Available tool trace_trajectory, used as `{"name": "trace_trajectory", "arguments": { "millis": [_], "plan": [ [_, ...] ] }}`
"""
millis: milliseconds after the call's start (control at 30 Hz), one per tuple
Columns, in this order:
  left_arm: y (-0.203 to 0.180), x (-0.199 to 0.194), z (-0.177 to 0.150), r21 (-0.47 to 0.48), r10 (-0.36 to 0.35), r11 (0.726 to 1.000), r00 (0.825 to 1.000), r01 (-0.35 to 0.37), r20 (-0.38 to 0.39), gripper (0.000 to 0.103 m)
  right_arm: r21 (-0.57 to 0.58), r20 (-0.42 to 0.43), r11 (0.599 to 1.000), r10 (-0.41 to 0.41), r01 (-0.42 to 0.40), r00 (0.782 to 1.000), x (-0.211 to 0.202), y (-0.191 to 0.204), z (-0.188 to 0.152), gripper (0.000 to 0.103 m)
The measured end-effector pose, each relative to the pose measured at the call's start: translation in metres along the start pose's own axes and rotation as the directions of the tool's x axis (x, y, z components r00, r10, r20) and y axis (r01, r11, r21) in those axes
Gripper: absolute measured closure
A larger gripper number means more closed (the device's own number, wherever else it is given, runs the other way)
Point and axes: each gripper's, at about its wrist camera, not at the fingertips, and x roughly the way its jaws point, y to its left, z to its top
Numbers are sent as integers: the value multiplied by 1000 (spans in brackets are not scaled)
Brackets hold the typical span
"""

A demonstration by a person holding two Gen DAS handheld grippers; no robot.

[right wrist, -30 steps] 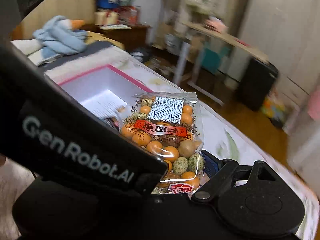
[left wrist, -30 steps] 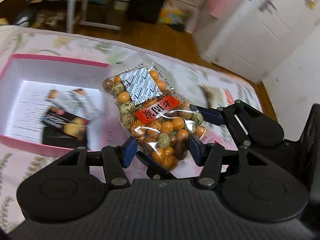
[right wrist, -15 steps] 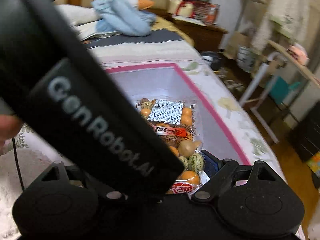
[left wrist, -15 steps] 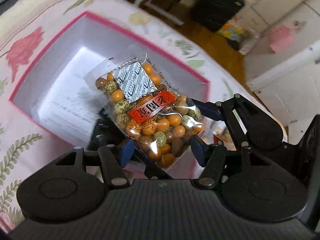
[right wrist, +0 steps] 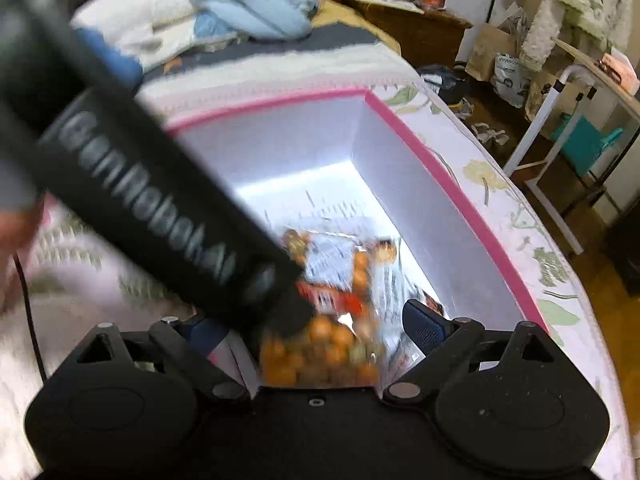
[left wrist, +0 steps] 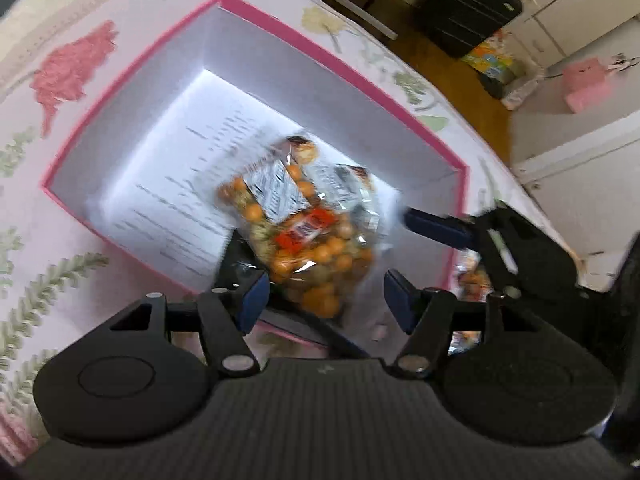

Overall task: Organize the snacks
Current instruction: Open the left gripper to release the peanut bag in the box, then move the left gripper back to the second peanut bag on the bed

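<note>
1. Spreading apart over the pink-rimmed box (left wrist: 256, 20): left hand-held gripper (left wrist: 324, 294), jaws opening, pads looking clear of the clear bag of nuts (left wrist: 296, 236) between them.
2. Opening too: right hand-held gripper (right wrist: 316, 326), jaws wide, the same bag (right wrist: 332, 320) blurred between them, seemingly loose.
3. Dropping, by the blur, into the box's near end, onto other snack packets (left wrist: 348, 184) lying on the printed sheet (left wrist: 188, 184).
4. Risking a catch on the near rim, the bag's lower end appearing close above it; tipping out onto the floral bedspread (left wrist: 68, 64) likely then.
5. Crowding each other, both tools overlapping in the right wrist view; snagging the crinkly film on a pad possible while pulling away.
6. Landing heaped on the packets rather than flat, leaving the box untidy.
</note>
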Motion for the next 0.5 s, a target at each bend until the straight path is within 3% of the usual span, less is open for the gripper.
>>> {"name": "trace_trajectory", "arguments": {
  "millis": [267, 433, 500],
  "plan": [
    [-26, -32, -16, 179, -1, 984, 999, -8, 53, 42, 175, 78, 982, -91, 76, 993, -68, 3, -31, 11],
    [-64, -56, -31, 347, -41, 938, 996, 10, 82, 42, 347, 156, 935, -138, 77, 978, -110, -29, -64, 15],
    [-81, -64, -38, 406, -71, 913, 994, 30, 84, 44, 435, 237, 900, -157, 40, 959, -126, -42, -92, 15]
  ]
}}
